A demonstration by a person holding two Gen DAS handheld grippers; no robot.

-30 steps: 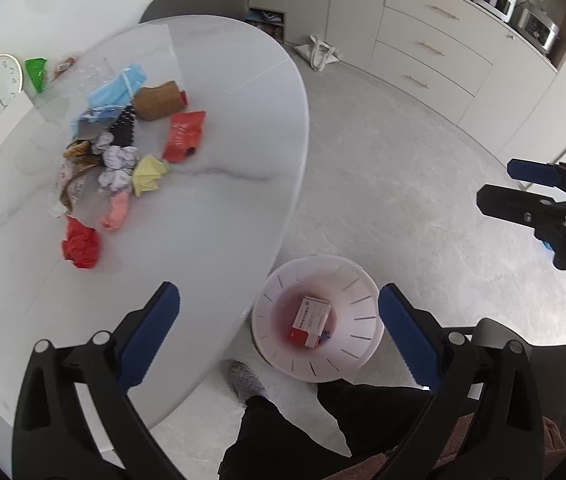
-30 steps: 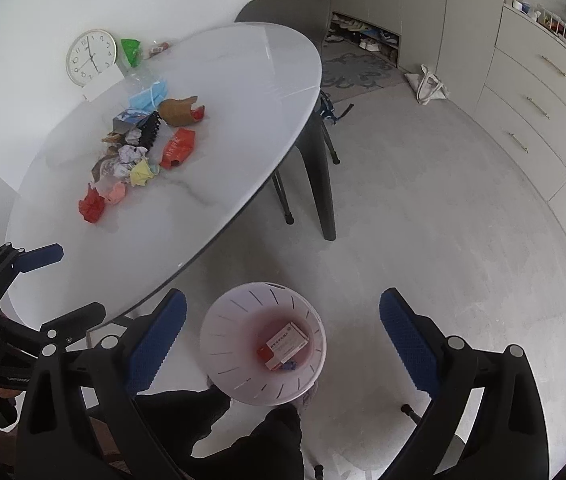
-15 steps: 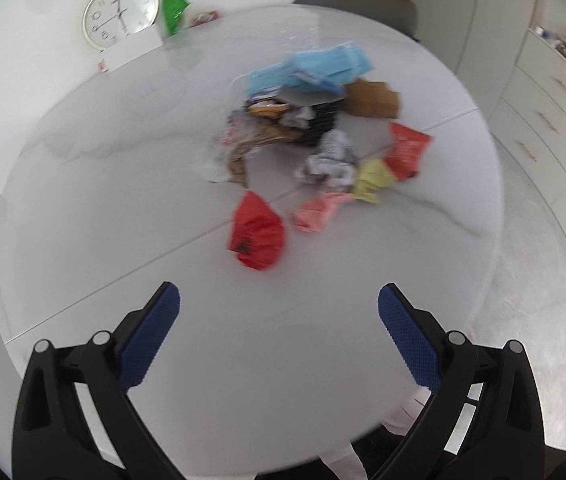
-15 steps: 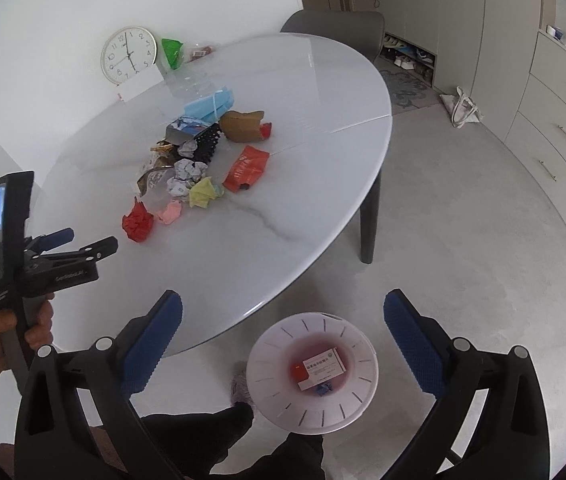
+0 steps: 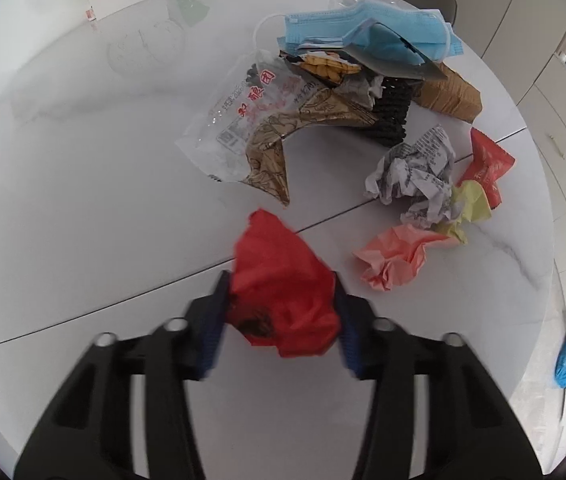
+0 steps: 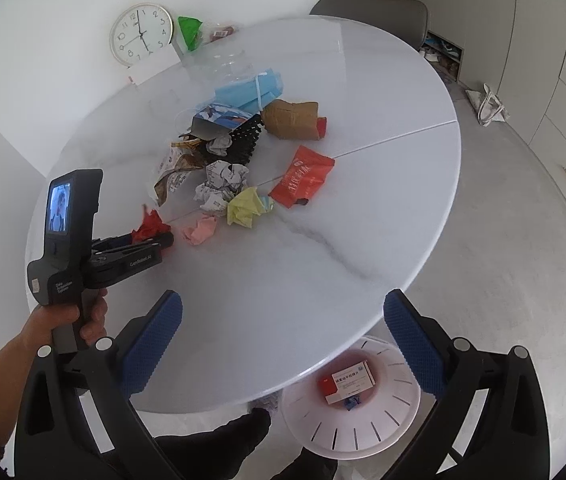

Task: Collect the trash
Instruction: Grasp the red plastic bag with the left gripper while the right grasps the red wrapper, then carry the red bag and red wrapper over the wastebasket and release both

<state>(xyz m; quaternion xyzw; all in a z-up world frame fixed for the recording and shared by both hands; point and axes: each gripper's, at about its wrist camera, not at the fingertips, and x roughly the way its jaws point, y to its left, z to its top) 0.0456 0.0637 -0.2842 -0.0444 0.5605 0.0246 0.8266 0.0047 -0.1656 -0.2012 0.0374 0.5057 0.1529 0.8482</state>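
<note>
Left gripper (image 5: 281,312) clamps a crumpled red wrapper (image 5: 283,288) at the near edge of a trash pile on a white marble table (image 5: 83,160), its blue pads having just closed in until they press the wrapper from both sides. Seen from the right wrist, a hand (image 6: 65,320) grips the device's black handle at the table's left side, with the red wrapper (image 6: 151,224) caught at its tips.

Right gripper (image 6: 283,344) hangs over the table's near rim with its jaws spread wide and nothing between them. Below it on the floor stands a white slotted bin (image 6: 383,432) holding a red-and-white medicine box (image 6: 349,382).

More litter lies on the tabletop beyond the clamped wrapper: a pink paper ball (image 5: 395,256) just to its right, a yellow paper ball (image 5: 469,208), a wad of printed paper (image 5: 419,168), a red foil packet (image 5: 487,164), a clear printed bag (image 5: 243,120) overlapping a brown patterned wrapper (image 5: 279,148), a black mesh sleeve (image 5: 393,116), a brown paper packet (image 5: 451,96) and blue face masks (image 5: 363,32) on top. A wall clock (image 6: 141,34) leans at the table's far edge.
</note>
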